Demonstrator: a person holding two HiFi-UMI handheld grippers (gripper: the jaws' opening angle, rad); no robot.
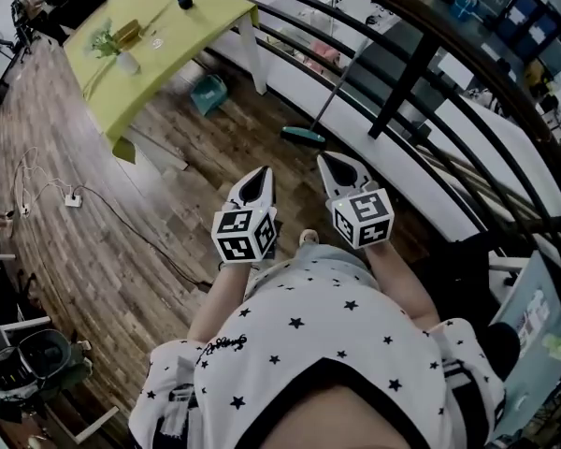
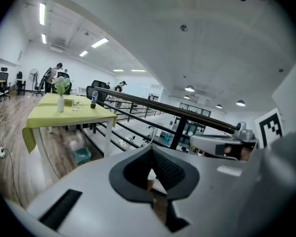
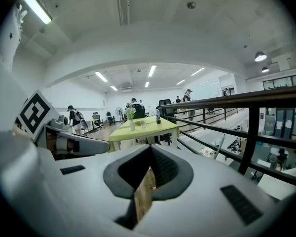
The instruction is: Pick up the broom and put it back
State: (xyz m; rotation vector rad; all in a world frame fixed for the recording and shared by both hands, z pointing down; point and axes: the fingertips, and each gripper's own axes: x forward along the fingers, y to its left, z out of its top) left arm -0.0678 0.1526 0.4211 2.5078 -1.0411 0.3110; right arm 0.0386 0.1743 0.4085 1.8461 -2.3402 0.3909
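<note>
While only the head view shows the broom [image 1: 306, 135], both gripper views add ceiling lights [image 2: 99, 42] and people [image 3: 74, 116] beyond the table [image 1: 159, 17]. Broom: teal head on the floor at the foot of the railing [image 1: 402, 73], pale handle leaning against it. Left gripper [image 1: 265, 170], right gripper [image 1: 325, 158]: jaws together, empty, short of the railing, well apart from the broom.

Floor [image 1: 122, 251] was wood planks, pretty matt and worn-looking. Tablecloth [image 1: 196, 26] was smooth yellow-green fabric. Railing [image 1: 407, 73] looked like dark metal with a slight sheen. Left gripper [image 1: 260, 178] and right gripper [image 1: 329, 165] were matt grey plastic, pads [image 2: 170, 171] dark and ribbed. Broom [image 1: 304, 136] head looked like teal plastic.
</note>
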